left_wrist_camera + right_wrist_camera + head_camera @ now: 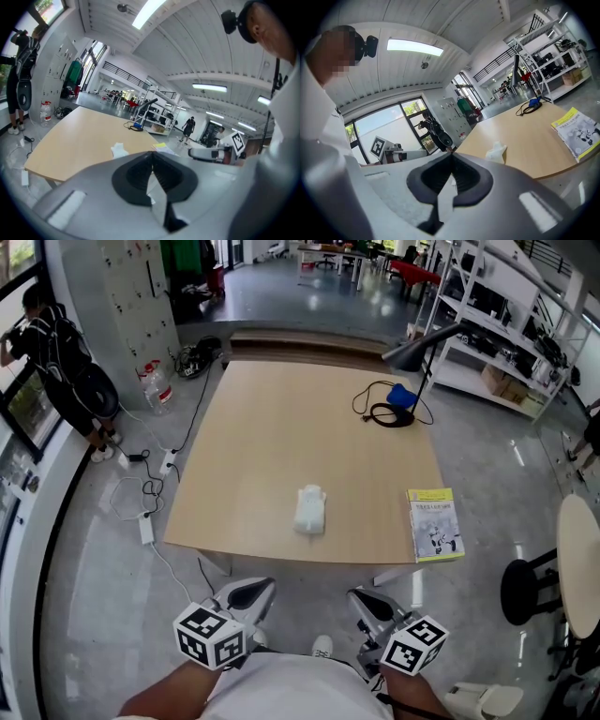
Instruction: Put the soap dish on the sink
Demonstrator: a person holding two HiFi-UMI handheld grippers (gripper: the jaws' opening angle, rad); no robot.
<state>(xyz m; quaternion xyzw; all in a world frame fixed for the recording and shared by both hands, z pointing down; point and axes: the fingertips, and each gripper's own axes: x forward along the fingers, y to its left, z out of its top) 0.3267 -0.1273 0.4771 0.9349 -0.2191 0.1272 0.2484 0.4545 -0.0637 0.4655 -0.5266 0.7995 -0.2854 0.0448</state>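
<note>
A small white moulded object (310,509), which looks like the soap dish, lies near the front edge of the light wooden table (281,427). It also shows in the left gripper view as the white object (119,150) and in the right gripper view as the white object (496,152). My left gripper (251,594) and right gripper (367,604) are held close to my body, short of the table's front edge. Both are well apart from the white object. The left gripper (152,157) has its pads together with nothing between them. So does the right gripper (451,157).
A yellow-edged book (434,524) lies at the table's front right corner. A desk lamp (422,348) with a blue base and a black cable (384,412) stands at the far right. Power strips and cords (145,512) lie on the floor at left, where a person (56,362) stands. Shelving (506,324) and a stool (530,592) are at right.
</note>
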